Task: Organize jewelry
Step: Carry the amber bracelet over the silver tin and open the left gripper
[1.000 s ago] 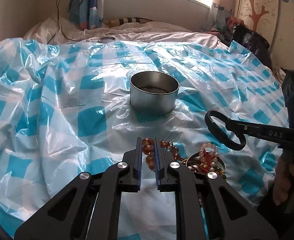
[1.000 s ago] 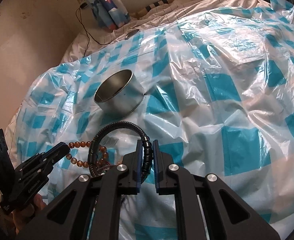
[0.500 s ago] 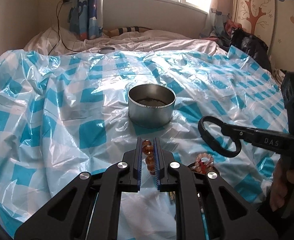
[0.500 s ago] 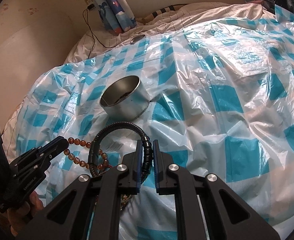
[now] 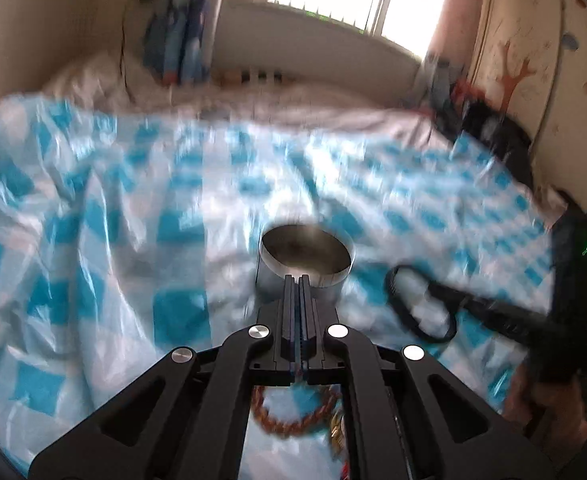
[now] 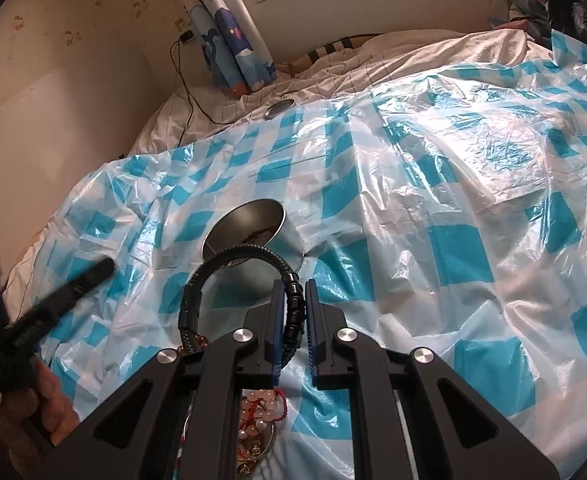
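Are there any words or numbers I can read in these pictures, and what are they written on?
None can be read.
Right gripper, seen from the left wrist camera: any lettering on its side is smeared by motion blur.
Left gripper, seen from the right wrist camera: also blurred, nothing legible.
Metal tin, checkered plastic sheet: no writing shows.

Tin (image 6: 249, 236) on sheet (image 6: 453, 208), beads (image 5: 289, 420) seemingly nearer

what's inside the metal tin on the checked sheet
The right wrist view shows something dark lying on the floor of the metal tin, too small to identify. The near wall and the black bracelet held in the right gripper hide the rest of the floor.
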`<action>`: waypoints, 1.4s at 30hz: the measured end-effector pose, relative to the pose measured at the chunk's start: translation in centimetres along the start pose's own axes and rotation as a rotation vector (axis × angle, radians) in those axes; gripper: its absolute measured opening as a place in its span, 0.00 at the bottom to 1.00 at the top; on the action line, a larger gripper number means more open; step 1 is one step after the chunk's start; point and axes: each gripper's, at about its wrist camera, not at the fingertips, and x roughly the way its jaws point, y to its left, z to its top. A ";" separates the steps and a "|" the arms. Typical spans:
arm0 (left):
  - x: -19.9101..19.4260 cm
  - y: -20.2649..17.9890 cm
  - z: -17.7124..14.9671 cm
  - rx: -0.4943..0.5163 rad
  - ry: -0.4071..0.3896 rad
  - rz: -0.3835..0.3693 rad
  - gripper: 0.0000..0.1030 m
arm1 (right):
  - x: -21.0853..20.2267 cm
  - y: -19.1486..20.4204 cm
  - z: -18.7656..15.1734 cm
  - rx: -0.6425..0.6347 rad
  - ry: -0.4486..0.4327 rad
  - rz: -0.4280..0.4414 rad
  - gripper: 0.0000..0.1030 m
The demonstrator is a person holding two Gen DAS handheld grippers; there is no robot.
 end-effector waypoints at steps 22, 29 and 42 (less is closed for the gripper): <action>5.4 -0.8 -5.7 0.127 0.289 0.063 0.10 | 3.0 -2.7 -1.5 0.114 0.173 -0.042 0.26; 2.3 0.5 -3.7 0.009 0.142 -0.033 0.10 | 2.7 -2.1 -1.7 0.041 0.152 -0.137 0.13; -0.4 0.3 2.5 -0.053 -0.100 -0.178 0.10 | -1.6 -0.1 -0.2 -0.022 -0.086 -0.116 0.13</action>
